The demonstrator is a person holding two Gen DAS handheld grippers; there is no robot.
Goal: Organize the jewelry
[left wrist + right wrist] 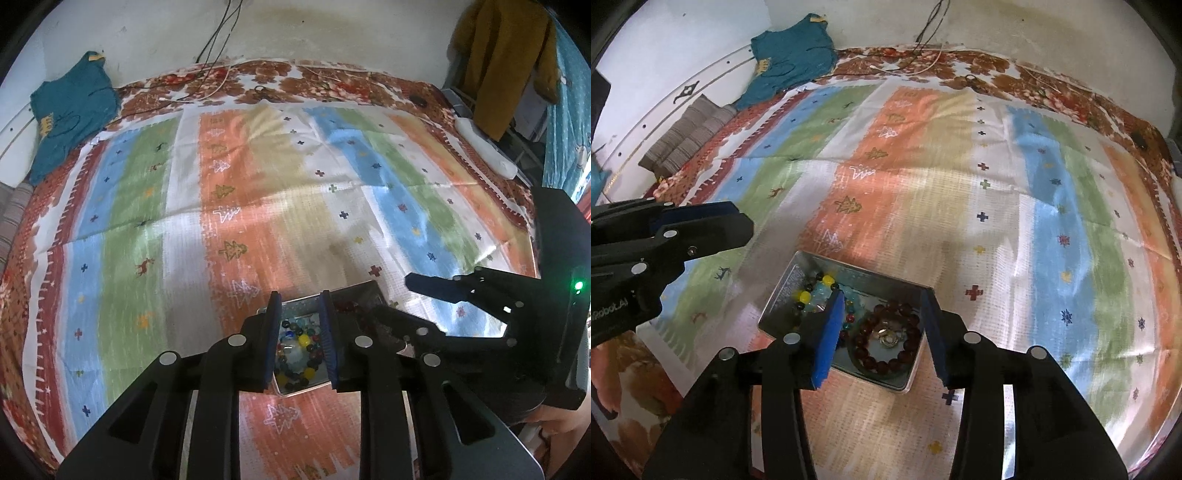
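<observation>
A silver metal tin (792, 280) lies on the striped cloth and holds jewelry. In it lie a multicoloured bead bracelet (812, 291), a dark red bead bracelet (886, 363) and a gold ring (888, 338) inside the red loop. My right gripper (882, 332) is open and empty, hovering over the red bracelet. My left gripper (301, 339) is open and empty above the coloured beads (295, 350) in the tin (295, 391). The right gripper (436, 291) also shows in the left wrist view, and the left gripper (713, 225) in the right wrist view.
The striped cloth (258, 192) covers a bed. A teal shirt (70, 110) lies at the far left corner. Cables (207, 92) and a black object (419, 99) lie along the far edge by the wall. A mustard garment (506, 62) hangs at the right.
</observation>
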